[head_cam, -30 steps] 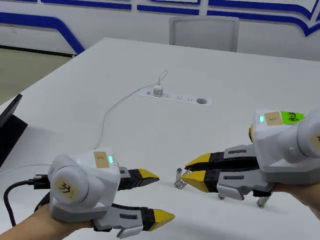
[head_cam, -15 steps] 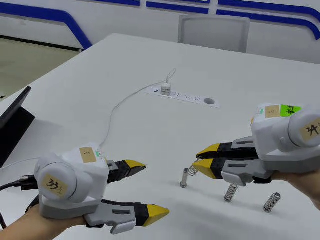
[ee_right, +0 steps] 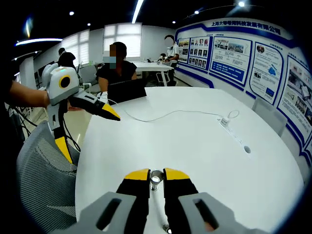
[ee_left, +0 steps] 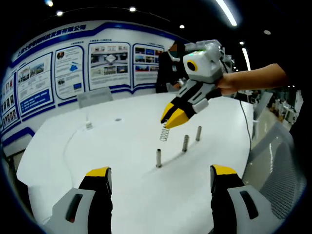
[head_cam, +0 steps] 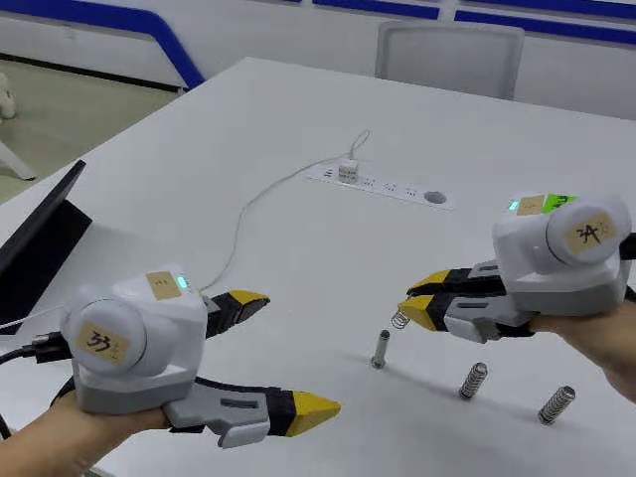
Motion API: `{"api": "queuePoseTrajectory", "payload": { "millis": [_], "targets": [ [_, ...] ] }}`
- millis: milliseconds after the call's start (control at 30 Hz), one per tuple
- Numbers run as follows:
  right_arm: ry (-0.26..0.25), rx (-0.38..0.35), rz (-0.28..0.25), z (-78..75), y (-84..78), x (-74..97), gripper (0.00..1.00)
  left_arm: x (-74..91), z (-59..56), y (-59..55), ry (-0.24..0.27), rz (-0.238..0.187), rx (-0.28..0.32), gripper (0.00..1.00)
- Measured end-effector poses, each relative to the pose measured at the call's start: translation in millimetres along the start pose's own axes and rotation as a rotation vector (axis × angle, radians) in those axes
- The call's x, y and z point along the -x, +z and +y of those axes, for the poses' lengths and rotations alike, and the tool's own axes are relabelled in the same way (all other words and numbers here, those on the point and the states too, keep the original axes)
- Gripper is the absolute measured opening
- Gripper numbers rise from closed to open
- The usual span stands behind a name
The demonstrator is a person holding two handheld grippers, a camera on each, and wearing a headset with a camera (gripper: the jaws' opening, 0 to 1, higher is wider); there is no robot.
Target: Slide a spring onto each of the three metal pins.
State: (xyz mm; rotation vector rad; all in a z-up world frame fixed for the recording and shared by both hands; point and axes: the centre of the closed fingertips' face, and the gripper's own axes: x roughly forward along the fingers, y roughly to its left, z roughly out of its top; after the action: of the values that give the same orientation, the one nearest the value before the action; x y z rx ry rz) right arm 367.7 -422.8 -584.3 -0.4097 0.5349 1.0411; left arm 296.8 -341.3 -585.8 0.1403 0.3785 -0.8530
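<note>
A bare metal pin [head_cam: 380, 349] stands upright on the white table [head_cam: 298, 229]. To its right stand two more pins, each with a spring on it [head_cam: 473, 381] [head_cam: 556, 404]. My right gripper [head_cam: 411, 301] is shut on a small spring [head_cam: 399, 319], which hangs above and just right of the bare pin. In the left gripper view the same spring [ee_left: 165, 132] dangles from the right gripper [ee_left: 176, 116] over the bare pin [ee_left: 159, 158]. The spring's end [ee_right: 156, 178] shows between the right gripper's shut jaws [ee_right: 156, 174]. My left gripper [head_cam: 288, 353] is open and holds nothing, left of the pins.
A power strip [head_cam: 383, 186] with a white cable [head_cam: 238, 214] lies in the table's middle. A dark screen [head_cam: 40, 248] stands at the left edge. A grey chair [head_cam: 447, 55] is at the far side. A seated person [ee_right: 117, 68] is beyond the table.
My right gripper has risen from table level beside the bare pin, carrying the spring up above it. The left gripper stays open. The head camera has shifted.
</note>
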Motion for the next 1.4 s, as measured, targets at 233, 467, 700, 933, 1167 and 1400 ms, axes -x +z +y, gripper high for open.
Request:
{"api": "queuePoseTrajectory", "payload": {
  "millis": [233,467,700,933,1167,1400],
  "targets": [
    [0.006,-0.012,0.014,-2.3,-3.6,-8.8,0.11,-1.3,-1.8,-3.8,0.005,0.020,0.007,0.97],
    [0.023,-0.023,0.032,-1.0,-9.0,-18.0,0.11,-5.4,-1.6,0.6,0.006,0.019,0.009,0.99],
    [0.036,-0.019,0.072,1.8,-17.8,-29.7,0.11,-9.9,-2.0,2.4,0.004,0.011,0.012,1.00],
    [0.041,0.019,0.125,5.2,-26.6,-37.9,0.11,-9.3,-2.5,-0.7,-0.001,0.020,0.011,1.00],
    [0.047,0.051,0.167,8.8,-35.1,-47.3,0.11,-6.6,-0.4,-4.2,0.002,0.028,0.013,1.00],
    [0.059,0.093,0.215,13.5,-45.7,-54.4,0.11,-6.4,-0.9,-7.8,-0.005,0.039,0.016,1.00]
  ]
}}
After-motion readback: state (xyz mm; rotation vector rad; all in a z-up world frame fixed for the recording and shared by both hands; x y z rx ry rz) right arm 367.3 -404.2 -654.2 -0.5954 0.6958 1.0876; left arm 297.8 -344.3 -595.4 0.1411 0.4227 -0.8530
